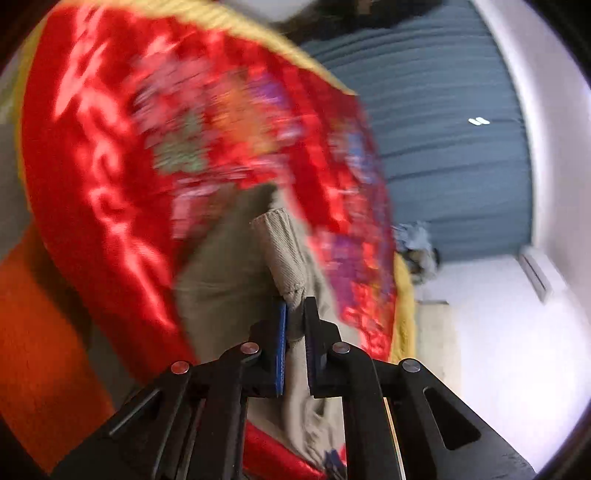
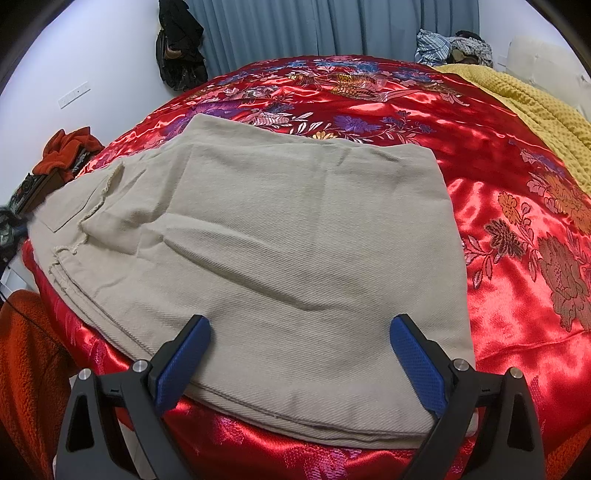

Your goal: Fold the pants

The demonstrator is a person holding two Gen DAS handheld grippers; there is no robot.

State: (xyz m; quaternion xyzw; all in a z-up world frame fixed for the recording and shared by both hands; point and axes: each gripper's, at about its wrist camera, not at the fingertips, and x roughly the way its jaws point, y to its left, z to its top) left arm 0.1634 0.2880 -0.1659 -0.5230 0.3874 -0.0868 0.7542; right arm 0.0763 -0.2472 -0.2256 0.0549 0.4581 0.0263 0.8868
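Beige pants (image 2: 280, 240) lie folded flat on a red embroidered satin bedspread (image 2: 498, 166), with the pocket end to the left. My right gripper (image 2: 300, 321) hangs open over the near edge of the pants, one blue pad (image 2: 181, 362) on each side and nothing pinched. In the left wrist view, which is blurred, my left gripper (image 1: 295, 306) is shut on a thick beige fold of the pants (image 1: 284, 251) that sticks up past the fingertips. The bedspread (image 1: 110, 147) fills the view behind it.
A yellow knitted blanket (image 2: 535, 107) covers the bed's far right. Orange fabric (image 2: 26, 350) hangs at the near left. Red clothes (image 2: 70, 147) sit on a stand at the left, dark garments (image 2: 181, 48) hang on the wall, and a clothes pile (image 2: 454, 46) lies before the blue curtain (image 2: 295, 26).
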